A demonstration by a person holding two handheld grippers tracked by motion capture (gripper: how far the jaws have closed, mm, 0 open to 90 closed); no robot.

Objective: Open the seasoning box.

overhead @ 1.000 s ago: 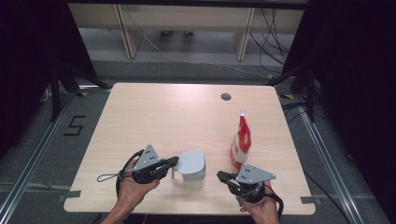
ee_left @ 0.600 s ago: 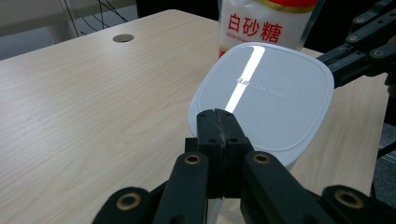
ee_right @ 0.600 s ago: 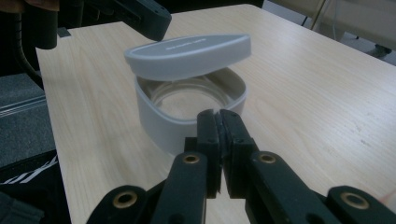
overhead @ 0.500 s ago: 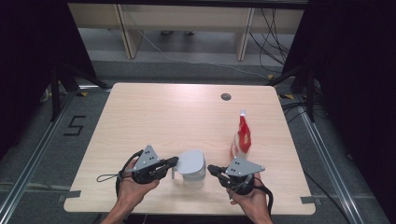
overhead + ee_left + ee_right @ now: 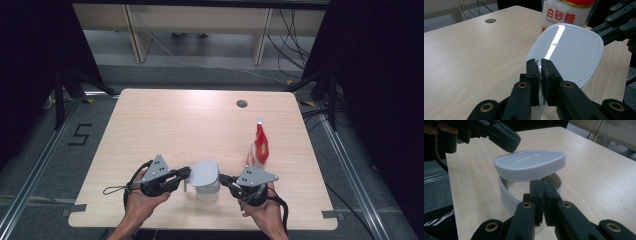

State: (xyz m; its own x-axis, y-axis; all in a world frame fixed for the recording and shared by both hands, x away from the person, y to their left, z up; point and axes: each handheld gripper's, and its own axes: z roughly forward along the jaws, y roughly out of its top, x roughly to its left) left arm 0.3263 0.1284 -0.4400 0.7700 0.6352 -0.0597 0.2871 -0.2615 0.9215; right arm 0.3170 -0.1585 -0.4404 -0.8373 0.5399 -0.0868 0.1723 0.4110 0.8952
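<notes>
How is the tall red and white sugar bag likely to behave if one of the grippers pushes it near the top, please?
The sugar bag stands upright, tall on a narrow base, so it would probably tip rather than slide. It looks like a soft plastic pouch, so it likely dents under the jaws and may feel heavy if it is full.

— What did the left tongs [image 5: 541,65] have?
— Their black jaws stood almost together at the near edge of a grey rounded-square plastic lid [image 5: 569,51], tilted.
— Behind it?
— A red-and-white sugar bag [image 5: 566,12] on the pale wooden counter [image 5: 474,50]; the other tongs [image 5: 616,22] at right.
</notes>
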